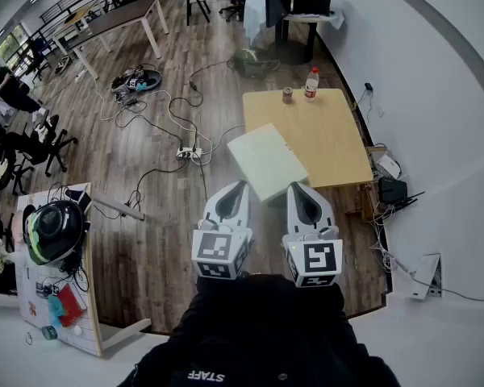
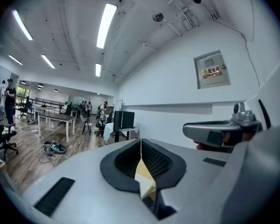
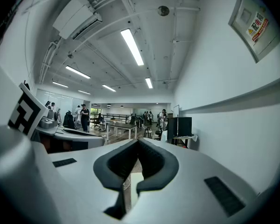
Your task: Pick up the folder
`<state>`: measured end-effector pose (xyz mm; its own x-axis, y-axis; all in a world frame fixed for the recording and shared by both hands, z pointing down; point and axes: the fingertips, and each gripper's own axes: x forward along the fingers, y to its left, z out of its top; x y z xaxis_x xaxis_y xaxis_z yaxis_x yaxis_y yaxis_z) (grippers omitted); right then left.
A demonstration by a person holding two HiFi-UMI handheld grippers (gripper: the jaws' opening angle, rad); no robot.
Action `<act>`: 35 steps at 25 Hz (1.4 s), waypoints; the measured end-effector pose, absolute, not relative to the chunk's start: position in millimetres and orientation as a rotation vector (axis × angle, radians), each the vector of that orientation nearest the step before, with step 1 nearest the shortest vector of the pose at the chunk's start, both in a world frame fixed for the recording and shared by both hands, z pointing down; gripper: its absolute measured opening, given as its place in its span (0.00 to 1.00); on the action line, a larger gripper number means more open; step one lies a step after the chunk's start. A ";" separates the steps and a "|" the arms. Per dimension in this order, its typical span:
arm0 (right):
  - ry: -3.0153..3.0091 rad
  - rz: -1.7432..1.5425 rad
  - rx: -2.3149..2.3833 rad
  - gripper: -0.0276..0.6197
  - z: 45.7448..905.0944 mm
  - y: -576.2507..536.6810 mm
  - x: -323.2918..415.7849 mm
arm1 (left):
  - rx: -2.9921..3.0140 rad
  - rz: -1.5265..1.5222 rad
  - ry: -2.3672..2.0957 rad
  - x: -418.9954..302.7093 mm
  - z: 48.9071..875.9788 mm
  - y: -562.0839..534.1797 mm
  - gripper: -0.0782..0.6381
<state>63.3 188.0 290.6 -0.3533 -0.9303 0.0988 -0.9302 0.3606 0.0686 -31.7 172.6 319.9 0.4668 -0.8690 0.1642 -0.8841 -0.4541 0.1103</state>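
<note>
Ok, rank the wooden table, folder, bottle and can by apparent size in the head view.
1. wooden table
2. folder, though it may be nearer the camera
3. bottle
4. can, clearly shorter than the bottle

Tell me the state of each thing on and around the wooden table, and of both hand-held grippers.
Folder: closed, held at its near edge, overhanging the table corner.
Left hand-held gripper: shut on the folder's corner.
Right hand-held gripper: shut, the folder's pale edge between its jaws.
Bottle: upright, capped.
Can: upright.
</note>
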 end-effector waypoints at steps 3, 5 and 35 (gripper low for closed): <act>-2.486 0.005 1.714 0.08 292.8 186.6 63.4 | 2.530 0.125 -1.526 -31.7 322.0 171.4 0.16; -2.484 0.018 1.724 0.08 295.1 185.1 64.3 | 2.528 0.125 -1.524 -31.7 324.2 170.8 0.16; -2.442 0.129 1.644 0.08 331.3 191.7 13.2 | 2.418 0.164 -1.510 -86.1 362.3 181.6 0.16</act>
<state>13.2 191.7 331.3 -0.3648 -0.9073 0.2090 -0.9243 0.3799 0.0359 -86.1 181.6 362.3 0.4459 -0.8611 0.2444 -0.8935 -0.4118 0.1793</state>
